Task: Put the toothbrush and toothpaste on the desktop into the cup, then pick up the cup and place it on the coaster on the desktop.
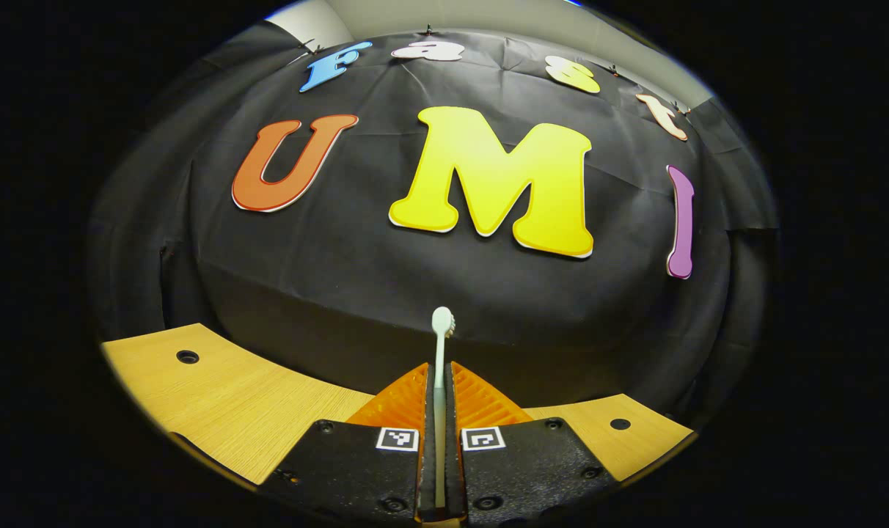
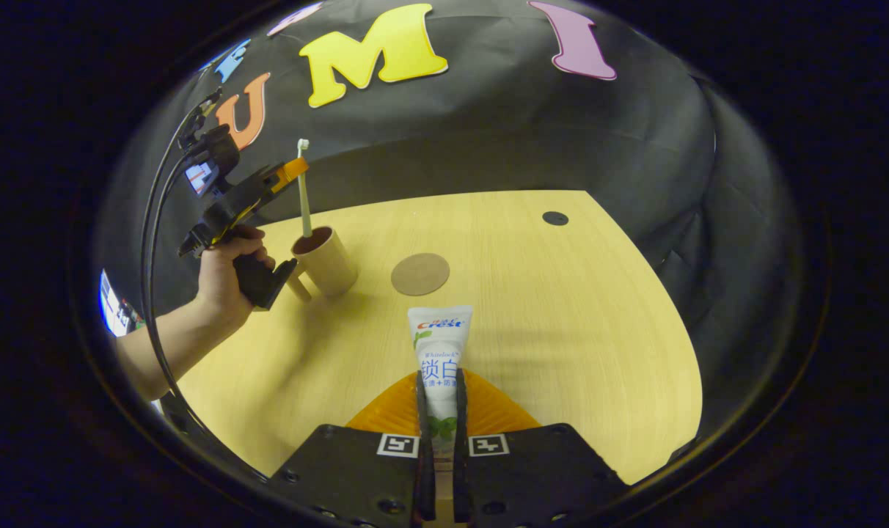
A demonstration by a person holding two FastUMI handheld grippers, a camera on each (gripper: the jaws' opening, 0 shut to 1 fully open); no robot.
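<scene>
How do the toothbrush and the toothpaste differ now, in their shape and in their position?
The toothbrush is a thin stick; the toothpaste is a wide, flat tube. The toothbrush stands upright with its lower end at the mouth of the cup; the toothpaste is apart from the cup, nearer than the coaster. The left gripper holds the toothbrush; the right gripper holds the toothpaste. Both are clamped between two fingers.

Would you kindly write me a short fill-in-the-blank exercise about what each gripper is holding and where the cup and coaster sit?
1. The left gripper is shut on the ____.
2. The right gripper is shut on the ____.
3. The toothbrush's lower end points down into the ____.
4. The round coaster lies on the desktop with ____ on it.

Missing words: toothbrush; toothpaste; cup; nothing
</scene>
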